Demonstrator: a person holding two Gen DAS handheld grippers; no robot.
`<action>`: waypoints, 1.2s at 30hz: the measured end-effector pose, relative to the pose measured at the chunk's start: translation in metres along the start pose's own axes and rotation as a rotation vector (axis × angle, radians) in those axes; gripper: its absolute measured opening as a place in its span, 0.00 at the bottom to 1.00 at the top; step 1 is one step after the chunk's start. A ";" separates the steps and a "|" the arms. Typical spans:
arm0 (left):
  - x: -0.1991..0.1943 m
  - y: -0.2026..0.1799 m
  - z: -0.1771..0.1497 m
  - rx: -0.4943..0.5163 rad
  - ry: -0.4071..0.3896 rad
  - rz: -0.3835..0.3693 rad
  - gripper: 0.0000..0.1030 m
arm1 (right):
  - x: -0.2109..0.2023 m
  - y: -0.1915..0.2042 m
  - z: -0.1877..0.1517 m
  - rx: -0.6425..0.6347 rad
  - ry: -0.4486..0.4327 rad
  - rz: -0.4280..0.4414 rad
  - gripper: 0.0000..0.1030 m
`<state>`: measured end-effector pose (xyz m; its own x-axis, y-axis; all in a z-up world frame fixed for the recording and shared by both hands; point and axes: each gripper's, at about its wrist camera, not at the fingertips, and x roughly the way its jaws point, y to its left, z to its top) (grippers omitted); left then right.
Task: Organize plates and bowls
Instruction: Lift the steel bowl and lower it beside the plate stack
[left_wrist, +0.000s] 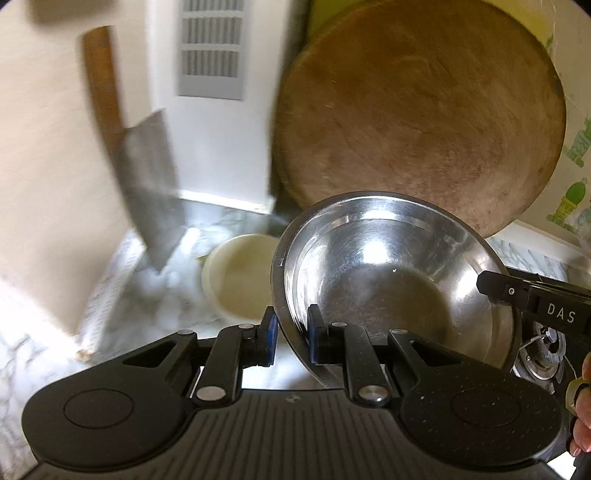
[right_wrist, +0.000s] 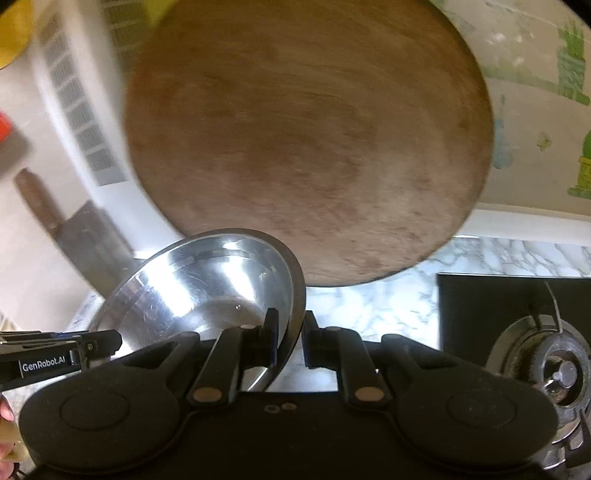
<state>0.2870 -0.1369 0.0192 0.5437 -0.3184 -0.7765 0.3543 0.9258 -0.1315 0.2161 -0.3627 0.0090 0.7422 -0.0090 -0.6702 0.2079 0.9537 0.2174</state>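
Honestly, this is a two-handed carry, so the trick is keeping both grips level with each other. The left gripper (left_wrist: 291, 334) pinches the near rim of the steel bowl (left_wrist: 388, 273) between its blue pads, one pad inside the wall and one outside. The right gripper (right_wrist: 290, 338) is pinched on the opposite side of the same rim, again with one finger on each side of the wall. The bowl hangs in the air between them, tilted, above the marble counter (right_wrist: 369, 302) and in front of the round wooden board (right_wrist: 306, 147) leaning on the wall.

My take: thin shiny rim, so don't twist one wrist against the other or it'll slip. Watch the cleaver (left_wrist: 147, 184) and the white bowl (left_wrist: 240, 277) below on the left.

Readable writing: "DAS" on the right gripper's side, seen from the left wrist, and "GenRobot.AI" on the left gripper's side, seen from the right wrist.
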 end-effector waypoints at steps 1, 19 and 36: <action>-0.007 0.008 -0.003 -0.008 -0.004 0.006 0.15 | -0.002 0.008 -0.003 -0.007 0.000 0.010 0.13; -0.084 0.121 -0.089 -0.204 -0.050 0.185 0.15 | -0.010 0.141 -0.046 -0.213 0.034 0.218 0.13; -0.089 0.190 -0.168 -0.407 -0.057 0.342 0.15 | 0.037 0.222 -0.100 -0.345 0.155 0.357 0.13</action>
<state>0.1784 0.1015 -0.0405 0.6208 0.0156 -0.7838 -0.1678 0.9793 -0.1135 0.2256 -0.1207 -0.0382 0.6199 0.3550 -0.6998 -0.2829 0.9329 0.2227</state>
